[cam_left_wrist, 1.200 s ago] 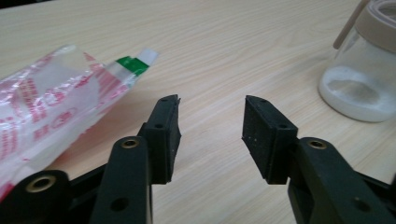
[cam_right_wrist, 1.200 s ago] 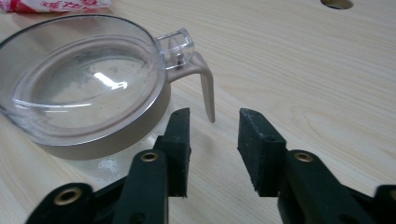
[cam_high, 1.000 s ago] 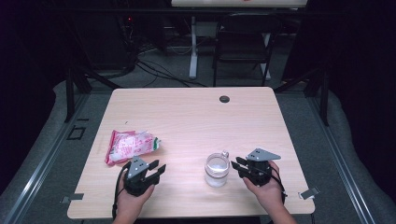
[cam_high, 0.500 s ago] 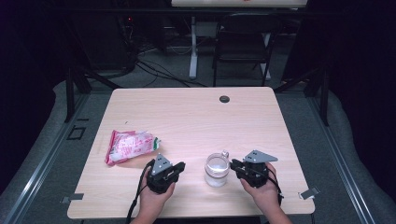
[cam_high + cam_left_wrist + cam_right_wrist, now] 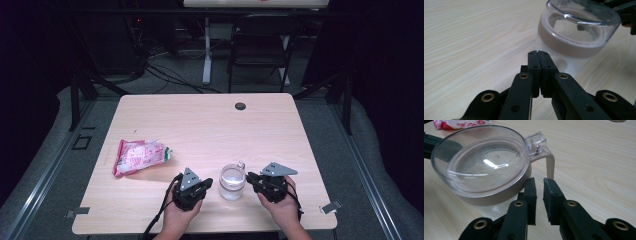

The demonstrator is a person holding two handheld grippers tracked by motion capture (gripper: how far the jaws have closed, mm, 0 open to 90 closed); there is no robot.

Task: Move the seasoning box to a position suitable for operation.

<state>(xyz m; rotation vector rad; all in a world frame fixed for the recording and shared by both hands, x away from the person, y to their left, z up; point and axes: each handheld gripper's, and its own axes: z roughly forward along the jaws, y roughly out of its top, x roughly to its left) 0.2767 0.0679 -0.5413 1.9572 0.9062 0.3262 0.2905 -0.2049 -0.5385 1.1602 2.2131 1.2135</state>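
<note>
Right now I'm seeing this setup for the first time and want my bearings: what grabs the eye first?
The clear lidded cup with a beige handle stands near the table's front edge, flanked by both grippers. The left gripper has its jaws shut with nothing between them, its tip just short of the cup; the right gripper has a narrow gap between its jaws, empty, near the handle. A pink-and-white snack packet lies toward the table's left side.
</note>
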